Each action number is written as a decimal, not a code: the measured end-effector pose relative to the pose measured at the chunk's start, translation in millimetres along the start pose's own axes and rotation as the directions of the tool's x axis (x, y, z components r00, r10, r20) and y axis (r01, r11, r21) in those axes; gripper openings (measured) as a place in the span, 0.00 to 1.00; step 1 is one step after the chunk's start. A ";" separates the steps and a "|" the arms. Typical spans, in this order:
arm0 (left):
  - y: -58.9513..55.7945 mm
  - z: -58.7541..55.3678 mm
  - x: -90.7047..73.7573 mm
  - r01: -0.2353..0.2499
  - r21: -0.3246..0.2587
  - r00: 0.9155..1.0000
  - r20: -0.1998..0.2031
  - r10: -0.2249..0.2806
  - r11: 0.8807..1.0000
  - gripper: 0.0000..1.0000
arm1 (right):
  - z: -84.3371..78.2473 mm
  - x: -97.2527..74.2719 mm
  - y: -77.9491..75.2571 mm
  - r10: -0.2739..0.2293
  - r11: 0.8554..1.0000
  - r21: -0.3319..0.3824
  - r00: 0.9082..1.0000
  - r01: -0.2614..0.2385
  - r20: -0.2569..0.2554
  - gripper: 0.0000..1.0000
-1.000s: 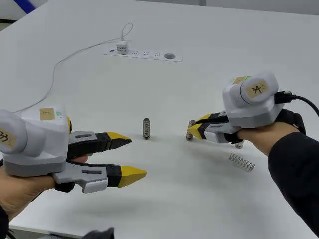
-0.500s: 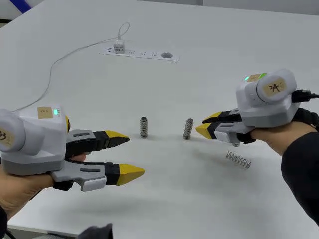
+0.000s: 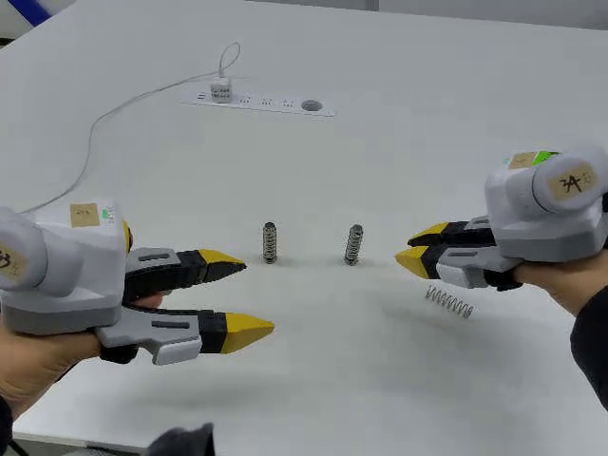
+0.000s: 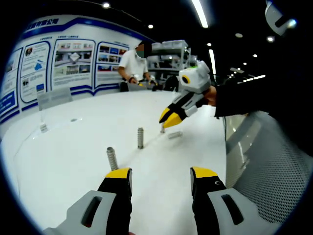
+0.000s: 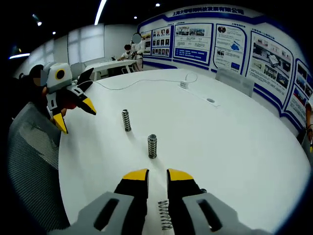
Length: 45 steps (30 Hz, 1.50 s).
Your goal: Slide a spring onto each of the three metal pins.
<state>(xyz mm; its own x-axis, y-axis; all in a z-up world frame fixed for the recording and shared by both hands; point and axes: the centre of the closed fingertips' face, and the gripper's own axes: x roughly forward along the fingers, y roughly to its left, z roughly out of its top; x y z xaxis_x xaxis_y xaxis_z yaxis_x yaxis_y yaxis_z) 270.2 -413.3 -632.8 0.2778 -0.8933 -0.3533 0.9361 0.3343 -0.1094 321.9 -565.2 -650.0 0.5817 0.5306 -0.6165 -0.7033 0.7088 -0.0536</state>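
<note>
So 2 done; 3rd spring (image 3: pixel 448 302) loose by right gripper (image 3: pixel 406 245), fingers slightly apart, prob. empty; left gripper (image 3: pixel 258 296) wide. Next: grab it.

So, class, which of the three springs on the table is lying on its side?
The loose spring near the right gripper lies flat on the table; the middle spring and the left spring stand upright.

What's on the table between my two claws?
In the head view, a left spring and a right spring stand upright between the left claw and right claw.
</note>
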 end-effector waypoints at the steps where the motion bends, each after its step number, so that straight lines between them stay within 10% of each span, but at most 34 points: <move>1: -0.2 0.0 0.1 0.001 0.000 1.000 0.000 -0.001 1.000 0.49 | -1.6 -1.3 -0.5 -0.002 1.000 0.002 1.000 0.002 -0.001 0.16; 22: -2.1 1.9 0.7 0.007 0.014 1.000 -0.010 -0.007 1.000 0.48 | -60.9 -21.3 -7.0 -0.031 0.998 0.057 0.997 0.035 -0.076 0.16; 45: -4.4 0.2 1.3 0.010 0.017 1.000 -0.026 -0.010 1.000 0.48 | -87.6 -17.1 -12.8 -0.028 0.997 0.070 0.994 0.036 -0.103 0.13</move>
<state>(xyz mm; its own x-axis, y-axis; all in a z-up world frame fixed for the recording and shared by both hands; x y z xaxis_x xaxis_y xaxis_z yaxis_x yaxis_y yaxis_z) 266.5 -416.0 -632.6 0.2628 -0.8884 -0.3763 0.9424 0.3200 -0.0973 285.1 -624.1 -707.5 0.5564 0.4596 -0.6922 -0.6520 0.7579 -0.0208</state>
